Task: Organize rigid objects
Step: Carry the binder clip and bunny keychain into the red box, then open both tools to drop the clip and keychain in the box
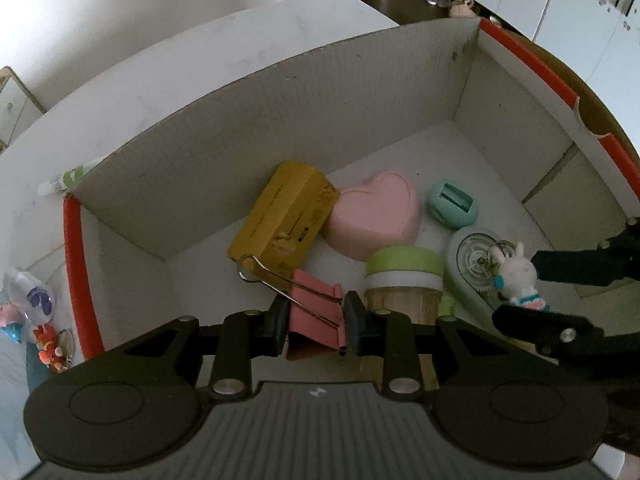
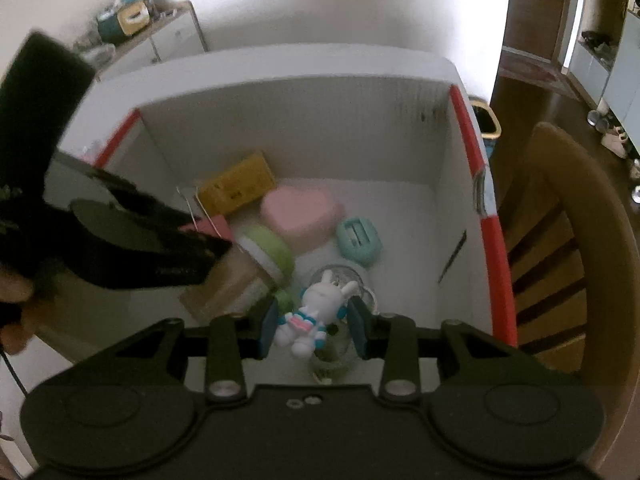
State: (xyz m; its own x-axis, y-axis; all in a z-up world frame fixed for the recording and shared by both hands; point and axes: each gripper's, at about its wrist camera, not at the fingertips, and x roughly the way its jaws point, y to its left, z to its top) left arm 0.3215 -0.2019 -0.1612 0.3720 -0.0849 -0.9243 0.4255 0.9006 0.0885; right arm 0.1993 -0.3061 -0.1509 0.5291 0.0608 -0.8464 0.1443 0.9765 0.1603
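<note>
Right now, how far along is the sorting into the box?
Well along. Already in the box: yellow carton, pink heart case, teal holder, green-lidded jar. In hand: the left gripper holds the pink binder clip; the right gripper flanks the bunny figure, grip unclear. Left: small toys outside the box.

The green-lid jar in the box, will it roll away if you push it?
Probably, a little. The jar lies tilted on its side and looks round, so a nudge could roll it. It likely won't go far: the pink heart and the box walls crowd it. Its lid looks smooth, so fingers might slip.
</note>
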